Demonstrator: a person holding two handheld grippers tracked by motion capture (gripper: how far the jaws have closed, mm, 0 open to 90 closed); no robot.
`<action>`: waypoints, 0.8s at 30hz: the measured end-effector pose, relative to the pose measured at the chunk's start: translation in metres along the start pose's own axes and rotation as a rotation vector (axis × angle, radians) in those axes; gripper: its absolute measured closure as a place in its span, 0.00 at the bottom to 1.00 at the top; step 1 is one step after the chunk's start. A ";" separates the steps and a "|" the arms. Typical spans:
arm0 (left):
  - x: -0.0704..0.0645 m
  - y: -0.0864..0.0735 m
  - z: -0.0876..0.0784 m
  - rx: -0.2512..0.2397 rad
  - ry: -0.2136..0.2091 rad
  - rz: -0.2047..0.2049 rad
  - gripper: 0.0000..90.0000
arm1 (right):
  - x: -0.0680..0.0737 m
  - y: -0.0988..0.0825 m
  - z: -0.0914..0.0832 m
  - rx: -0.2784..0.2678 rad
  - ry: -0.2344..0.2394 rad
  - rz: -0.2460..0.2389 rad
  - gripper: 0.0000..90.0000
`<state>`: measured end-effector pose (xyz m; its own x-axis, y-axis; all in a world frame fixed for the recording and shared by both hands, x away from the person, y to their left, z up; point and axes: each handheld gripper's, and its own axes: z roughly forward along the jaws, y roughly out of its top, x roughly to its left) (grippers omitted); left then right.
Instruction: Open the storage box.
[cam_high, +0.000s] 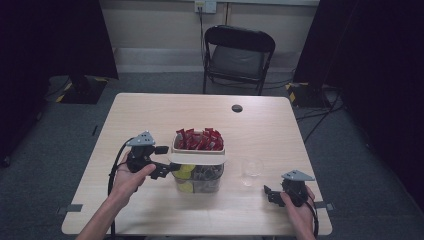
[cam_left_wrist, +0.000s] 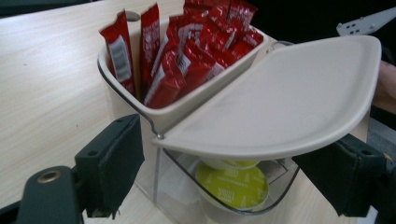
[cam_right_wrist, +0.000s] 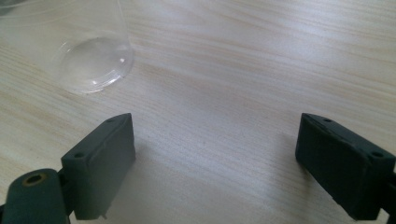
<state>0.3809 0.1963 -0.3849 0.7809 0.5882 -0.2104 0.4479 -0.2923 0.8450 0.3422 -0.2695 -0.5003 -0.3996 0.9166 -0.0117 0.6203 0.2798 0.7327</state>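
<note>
A clear box (cam_high: 199, 181) with yellow-lidded pods (cam_left_wrist: 232, 185) stands mid-table. On top of it sits a cream tray (cam_high: 198, 148) packed with red sachets (cam_left_wrist: 187, 51). A cream lid flap (cam_left_wrist: 285, 102) juts out from the tray over the box. My left gripper (cam_high: 162, 161) is at the box's left side. It is open, its jaws (cam_left_wrist: 229, 163) spread wide on either side of the box below the flap. A clear cup (cam_high: 251, 170) stands right of the box. My right gripper (cam_high: 269, 195) rests open near the front right edge, with bare table between its jaws (cam_right_wrist: 215, 158) and the cup (cam_right_wrist: 88, 56) ahead to its left.
A small black round disc (cam_high: 237, 108) lies on the far part of the wooden table (cam_high: 150, 115). A black folding chair (cam_high: 237, 55) stands behind the table. Dark curtains hang at both sides, with cables on the floor to the right.
</note>
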 end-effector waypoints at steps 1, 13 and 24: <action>0.001 0.001 0.000 -0.013 -0.002 -0.010 0.18 | 0.000 0.000 0.000 0.000 0.001 0.000 0.13; 0.013 0.009 0.004 -0.004 -0.009 -0.022 0.17 | -0.001 0.000 0.000 -0.001 0.005 -0.005 0.13; 0.020 0.010 0.008 -0.029 -0.016 -0.050 0.17 | -0.001 0.000 0.000 0.000 0.005 -0.006 0.12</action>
<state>0.4049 0.1993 -0.3842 0.7649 0.5895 -0.2599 0.4735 -0.2409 0.8472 0.3430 -0.2701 -0.5004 -0.4069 0.9134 -0.0127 0.6177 0.2853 0.7328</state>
